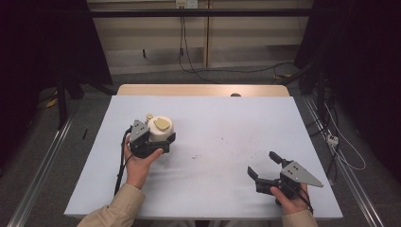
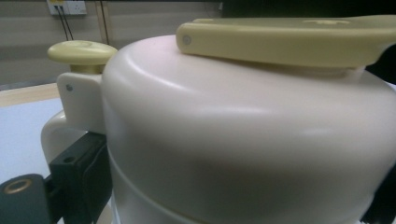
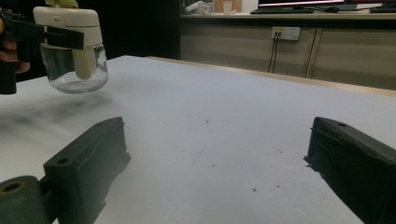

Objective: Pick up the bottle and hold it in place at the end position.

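Cream-lidded glass jar [image 1: 159, 128] clamped between left gripper [image 1: 150, 142] jaws.

The left gripper [image 1: 163, 142] and the right gripper [image 1: 263, 165] are black, each with a grey three-cornered plate on top. A black cable [image 1: 121, 165] trails from the left one. Both sleeves [image 1: 118, 208] are beige.
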Available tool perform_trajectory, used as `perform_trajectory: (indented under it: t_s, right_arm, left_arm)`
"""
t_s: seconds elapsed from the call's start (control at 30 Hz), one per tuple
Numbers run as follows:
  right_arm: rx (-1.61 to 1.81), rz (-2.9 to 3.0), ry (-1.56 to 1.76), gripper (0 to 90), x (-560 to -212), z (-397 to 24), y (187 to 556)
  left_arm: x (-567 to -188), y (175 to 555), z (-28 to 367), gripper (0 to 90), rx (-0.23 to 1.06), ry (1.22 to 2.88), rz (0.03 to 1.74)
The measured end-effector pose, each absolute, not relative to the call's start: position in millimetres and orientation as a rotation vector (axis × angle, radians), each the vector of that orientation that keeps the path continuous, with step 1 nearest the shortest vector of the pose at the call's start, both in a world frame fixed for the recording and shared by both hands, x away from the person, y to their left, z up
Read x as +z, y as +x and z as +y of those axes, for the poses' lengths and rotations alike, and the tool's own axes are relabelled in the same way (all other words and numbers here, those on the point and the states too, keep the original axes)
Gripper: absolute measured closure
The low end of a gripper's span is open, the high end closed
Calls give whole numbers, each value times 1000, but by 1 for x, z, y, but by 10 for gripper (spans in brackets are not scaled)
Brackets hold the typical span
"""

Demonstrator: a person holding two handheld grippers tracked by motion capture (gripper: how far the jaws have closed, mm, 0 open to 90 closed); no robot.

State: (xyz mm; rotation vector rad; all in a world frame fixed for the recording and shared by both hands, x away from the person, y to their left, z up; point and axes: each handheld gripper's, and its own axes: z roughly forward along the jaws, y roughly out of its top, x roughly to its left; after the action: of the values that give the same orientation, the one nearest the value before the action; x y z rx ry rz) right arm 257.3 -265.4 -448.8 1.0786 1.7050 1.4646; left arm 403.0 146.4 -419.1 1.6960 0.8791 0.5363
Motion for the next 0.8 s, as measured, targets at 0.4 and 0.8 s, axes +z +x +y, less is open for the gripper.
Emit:
perform_trajectory:
  t_s: [0.4,0.8]
  right_arm:
    - [1474,1706,1087,48,-449,-265,258]
    - [1474,1711,1088,50,-449,-266,259]
  left_arm:
    - [-417,412,135,67,528,1701,864]
    - [-415,419,125,67,515,1706,850]
